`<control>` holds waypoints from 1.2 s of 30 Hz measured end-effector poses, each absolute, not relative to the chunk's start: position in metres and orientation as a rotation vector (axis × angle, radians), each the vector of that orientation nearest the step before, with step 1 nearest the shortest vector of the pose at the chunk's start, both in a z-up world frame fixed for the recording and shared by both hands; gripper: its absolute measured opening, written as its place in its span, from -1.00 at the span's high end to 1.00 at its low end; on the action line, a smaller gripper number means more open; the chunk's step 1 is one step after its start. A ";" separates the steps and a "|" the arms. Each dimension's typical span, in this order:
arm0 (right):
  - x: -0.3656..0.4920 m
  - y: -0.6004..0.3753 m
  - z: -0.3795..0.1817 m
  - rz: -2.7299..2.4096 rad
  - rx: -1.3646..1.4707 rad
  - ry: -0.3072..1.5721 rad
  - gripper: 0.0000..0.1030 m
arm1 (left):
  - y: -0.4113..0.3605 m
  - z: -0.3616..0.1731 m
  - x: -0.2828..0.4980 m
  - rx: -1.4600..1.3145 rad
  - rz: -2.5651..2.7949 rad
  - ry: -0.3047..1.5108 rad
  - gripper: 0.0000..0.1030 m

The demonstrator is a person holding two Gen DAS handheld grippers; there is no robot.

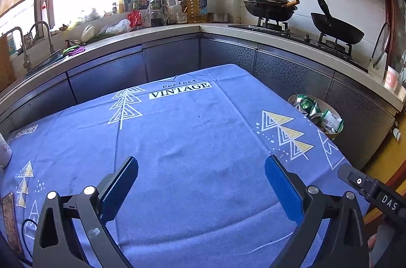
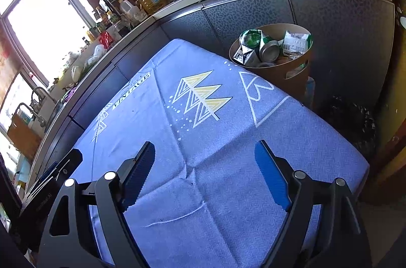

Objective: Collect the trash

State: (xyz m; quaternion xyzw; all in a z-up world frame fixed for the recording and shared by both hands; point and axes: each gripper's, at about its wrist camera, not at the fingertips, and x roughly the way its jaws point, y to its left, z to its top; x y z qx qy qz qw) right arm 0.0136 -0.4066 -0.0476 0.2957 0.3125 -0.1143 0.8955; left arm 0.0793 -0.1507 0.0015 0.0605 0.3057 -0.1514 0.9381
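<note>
A round brown trash bin (image 2: 284,70) stands on the floor past the table's far right edge. It holds crushed green cans (image 2: 256,40) and crumpled wrappers (image 2: 295,42). It also shows in the left wrist view (image 1: 335,132), partly hidden by the table. My left gripper (image 1: 201,162) is open and empty over the blue tablecloth (image 1: 190,131). My right gripper (image 2: 204,148) is open and empty over the same cloth (image 2: 203,166), short of the bin. I see no loose trash on the cloth.
A dark kitchen counter (image 1: 177,32) wraps behind the table, with bottles (image 1: 195,4), bags, a sink (image 1: 43,60) and two woks on a stove (image 1: 271,5). A white cup (image 1: 4,151) stands at the table's left edge. The other gripper's body (image 1: 375,194) shows at right.
</note>
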 end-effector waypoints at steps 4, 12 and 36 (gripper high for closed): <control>0.012 -0.406 -0.046 -0.238 0.609 0.643 -0.56 | -0.152 -0.002 0.082 0.131 -0.302 0.645 -0.93; 0.012 -0.408 -0.048 -0.238 0.616 0.647 -0.56 | -0.154 -0.004 0.082 0.146 -0.303 0.655 -0.93; 0.006 -0.404 -0.041 -0.245 0.602 0.635 -0.56 | -0.162 -0.002 0.077 0.142 -0.367 0.675 -0.93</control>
